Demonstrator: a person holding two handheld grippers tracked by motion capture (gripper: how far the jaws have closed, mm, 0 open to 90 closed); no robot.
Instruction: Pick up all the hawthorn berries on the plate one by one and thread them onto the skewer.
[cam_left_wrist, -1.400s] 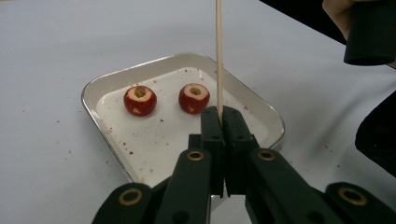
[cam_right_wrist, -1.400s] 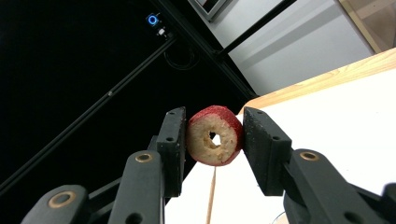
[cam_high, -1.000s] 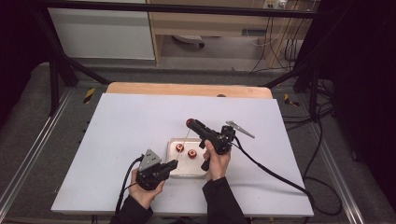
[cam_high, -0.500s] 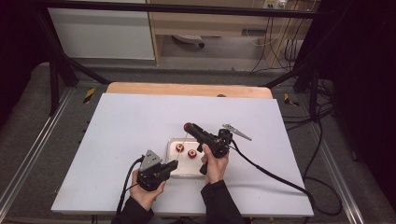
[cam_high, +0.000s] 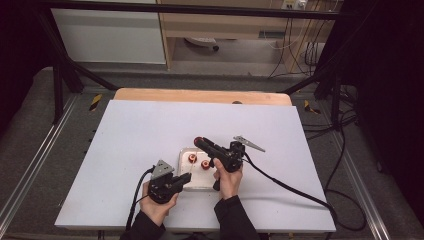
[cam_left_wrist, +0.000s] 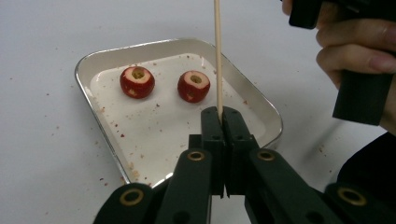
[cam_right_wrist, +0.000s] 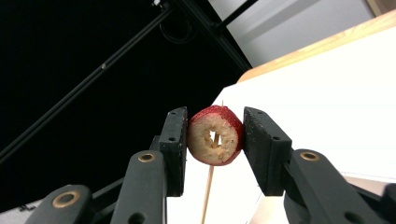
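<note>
Above the white metal tray (cam_high: 187, 181), right gripper (cam_right_wrist: 215, 136) is clamping a cored red fruit (cam_right_wrist: 215, 135); left gripper (cam_left_wrist: 219, 122) is pinching a thin wooden skewer (cam_left_wrist: 217, 56).

A white tabletop (cam_high: 150, 130) lies under and beyond the grippers, its far wooden edge (cam_high: 200, 95) showing past them. Grey floor mats (cam_high: 30, 125) flank it on both sides. Black frame bars (cam_high: 65, 65) slant down at the far corners. Behind stand a white cabinet (cam_high: 110, 35) and a wooden shelf unit (cam_high: 225, 25), with loose cables (cam_high: 300, 55) hanging off to the far right. The room's edges are dark.
</note>
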